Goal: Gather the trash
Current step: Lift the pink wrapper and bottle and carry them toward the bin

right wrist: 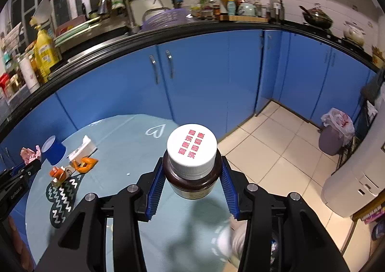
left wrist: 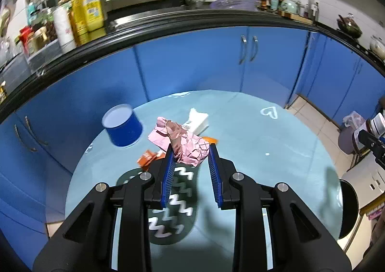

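Observation:
My left gripper [left wrist: 190, 154] is shut on a crumpled pink paper [left wrist: 192, 143] and holds it above the round table [left wrist: 264, 142]. My right gripper [right wrist: 192, 177] is shut on a brown bottle [right wrist: 192, 181] with a white cap, held over the table's [right wrist: 120, 142] near edge. On the table lie orange wrappers [left wrist: 146, 158], a white carton [left wrist: 198, 119] and a blue cup [left wrist: 122, 128]. The right wrist view also shows the orange wrappers [right wrist: 85, 163], the carton [right wrist: 84, 148], the cup [right wrist: 54, 149] and, at the left edge, the left gripper's fingers [right wrist: 24, 171] with the pink paper [right wrist: 30, 154].
A dark zigzag-patterned mat [left wrist: 175, 202] lies on the light blue tablecloth. Blue cabinets [right wrist: 204, 74] under a cluttered counter stand behind the table. A grey bin [right wrist: 333, 136] with a plastic bag stands on the tiled floor at right, near a white appliance [right wrist: 349, 187].

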